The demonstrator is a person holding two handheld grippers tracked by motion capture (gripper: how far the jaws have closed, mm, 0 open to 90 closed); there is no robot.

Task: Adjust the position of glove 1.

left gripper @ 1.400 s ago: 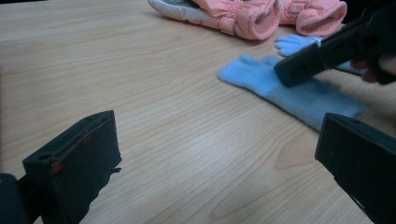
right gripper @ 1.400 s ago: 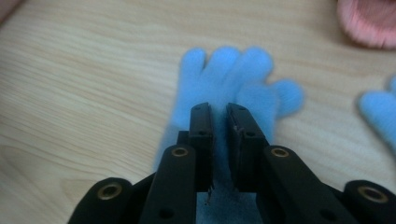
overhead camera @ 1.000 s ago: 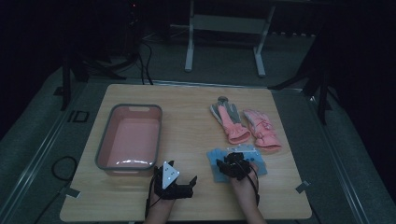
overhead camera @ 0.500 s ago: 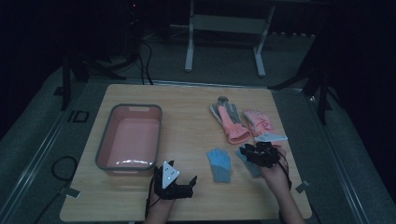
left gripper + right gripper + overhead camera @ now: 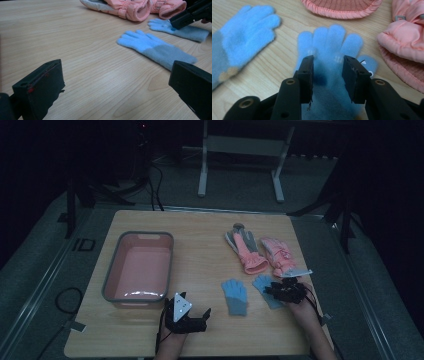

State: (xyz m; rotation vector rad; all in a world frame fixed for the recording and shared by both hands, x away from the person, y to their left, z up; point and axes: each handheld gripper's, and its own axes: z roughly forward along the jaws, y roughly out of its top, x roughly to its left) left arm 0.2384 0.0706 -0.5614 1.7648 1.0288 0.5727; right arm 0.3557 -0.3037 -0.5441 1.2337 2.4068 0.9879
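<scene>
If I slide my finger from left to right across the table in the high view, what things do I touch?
Pink tub → left gripper → left blue glove → right blue glove under the right gripper.

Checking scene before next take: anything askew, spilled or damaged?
Nothing stands out. Pink plastic tub sits upright; two pink padded mittens and two blue knit gloves lie flat on the wooden table. Right claw straddles one glove.

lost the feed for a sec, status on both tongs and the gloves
Left tongs open, idle on wooden table. Right tongs astride right-hand blue knit glove, not clamped. Other blue knit glove lies apart. Pink padded gloves close behind.
</scene>
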